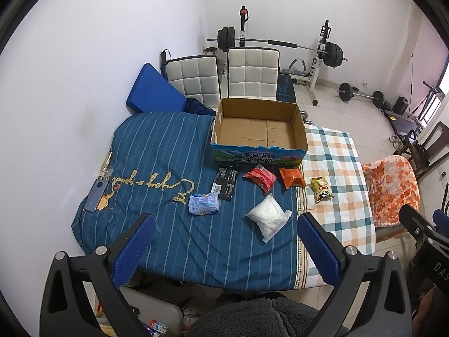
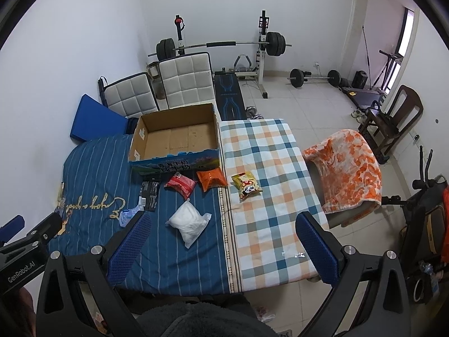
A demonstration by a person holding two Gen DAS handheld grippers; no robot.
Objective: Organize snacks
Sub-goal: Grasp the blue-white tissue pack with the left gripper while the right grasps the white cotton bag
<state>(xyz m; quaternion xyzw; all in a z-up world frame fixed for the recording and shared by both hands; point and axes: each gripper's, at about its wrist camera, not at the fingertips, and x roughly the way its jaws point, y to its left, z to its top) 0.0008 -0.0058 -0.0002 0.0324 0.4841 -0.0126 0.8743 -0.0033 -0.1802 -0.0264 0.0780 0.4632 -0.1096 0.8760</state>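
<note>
From the left wrist, a bed with a blue striped blanket (image 1: 168, 151) fills the room. An open cardboard box (image 1: 256, 129) sits at the far side, with nothing in it. Near it lie a black packet (image 1: 226, 182), a red packet (image 1: 260, 178), an orange packet (image 1: 291, 177), a panda packet (image 1: 322, 189), a white bag (image 1: 268, 219) and a light blue packet (image 1: 203, 203). The left gripper (image 1: 224, 250) is spread wide, holding nothing.

From the right wrist, the checked sheet (image 2: 269, 168) lies to the right. The right gripper (image 2: 221, 248) is spread wide too, above the bed, holding nothing.
</note>
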